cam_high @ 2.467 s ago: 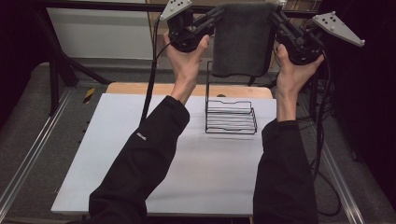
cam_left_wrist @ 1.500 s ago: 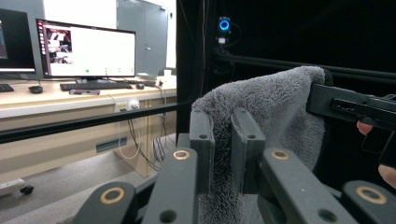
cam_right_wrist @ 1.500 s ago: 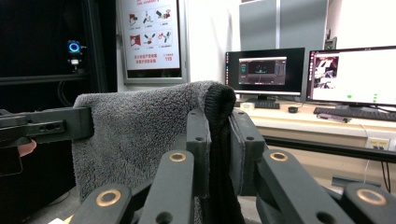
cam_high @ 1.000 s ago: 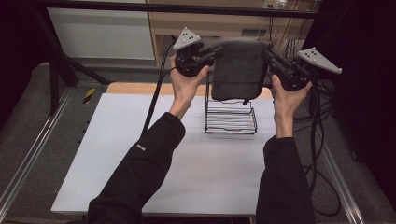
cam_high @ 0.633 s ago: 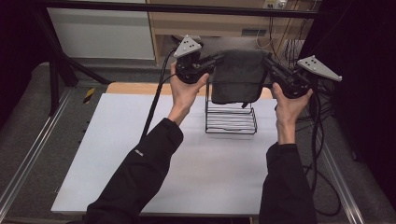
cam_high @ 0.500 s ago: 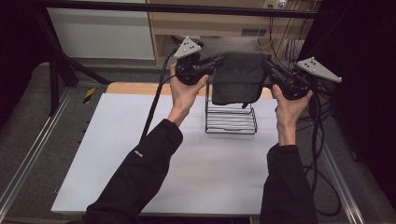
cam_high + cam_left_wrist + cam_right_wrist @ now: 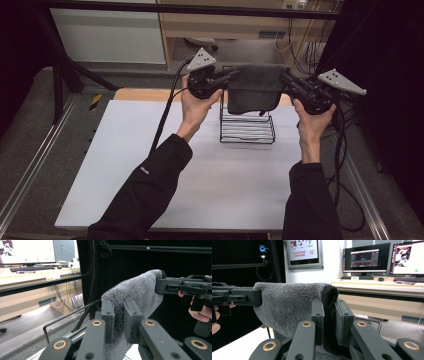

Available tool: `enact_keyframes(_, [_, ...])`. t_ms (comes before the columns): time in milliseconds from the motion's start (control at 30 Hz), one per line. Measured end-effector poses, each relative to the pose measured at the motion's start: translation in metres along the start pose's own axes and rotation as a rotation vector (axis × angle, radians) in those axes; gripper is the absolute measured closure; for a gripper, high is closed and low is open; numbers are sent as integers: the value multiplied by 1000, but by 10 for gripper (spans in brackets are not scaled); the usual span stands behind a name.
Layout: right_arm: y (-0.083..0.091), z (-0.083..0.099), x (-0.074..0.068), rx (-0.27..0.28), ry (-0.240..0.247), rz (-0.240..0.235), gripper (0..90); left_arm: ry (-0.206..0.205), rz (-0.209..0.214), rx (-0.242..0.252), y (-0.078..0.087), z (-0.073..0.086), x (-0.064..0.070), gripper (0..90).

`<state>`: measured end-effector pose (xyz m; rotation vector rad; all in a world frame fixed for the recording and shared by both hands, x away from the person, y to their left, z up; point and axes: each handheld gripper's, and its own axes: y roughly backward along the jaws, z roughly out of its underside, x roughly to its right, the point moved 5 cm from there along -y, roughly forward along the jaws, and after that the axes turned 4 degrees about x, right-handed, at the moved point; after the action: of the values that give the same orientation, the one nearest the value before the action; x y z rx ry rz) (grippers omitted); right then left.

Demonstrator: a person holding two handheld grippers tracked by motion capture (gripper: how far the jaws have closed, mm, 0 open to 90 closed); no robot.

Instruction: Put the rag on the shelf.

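White table [image 7: 150, 165] under a dark frame, desks and monitors beyond its far edge. Grey towel [image 7: 256, 90] hangs folded in the air over the wire rack [image 7: 247, 127], which stands near the table's far edge, right of centre. Left gripper [image 7: 227, 79] clenched on the towel's left top corner, right gripper [image 7: 286, 80] clenched on the right; each gripper view shows pile pinched between the jaws. Held at both corners so the top edge stays taut and level, the cloth drooping freely. Lower hem just above the rack's back bar, probably lined up for draping over it.
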<state>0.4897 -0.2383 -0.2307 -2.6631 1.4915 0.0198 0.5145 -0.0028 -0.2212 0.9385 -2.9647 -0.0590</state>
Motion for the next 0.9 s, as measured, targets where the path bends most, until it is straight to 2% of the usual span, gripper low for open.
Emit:
enact_keyframes(167, [6, 5, -2, -13, -7, -15, 797, -19, 11, -22, 5, 5, 6, 798])
enact_keyframes(600, [16, 19, -6, -46, 2, -42, 796, -17, 34, -84, 14, 19, 14, 780])
enact_keyframes(767, [16, 21, -6, -42, 7, -47, 796, 8, 39, -91, 20, 13, 13, 732])
enact_keyframes(900, [17, 23, -6, -40, 14, -47, 795, 44, 13, -71, 27, 1, 3, 733])
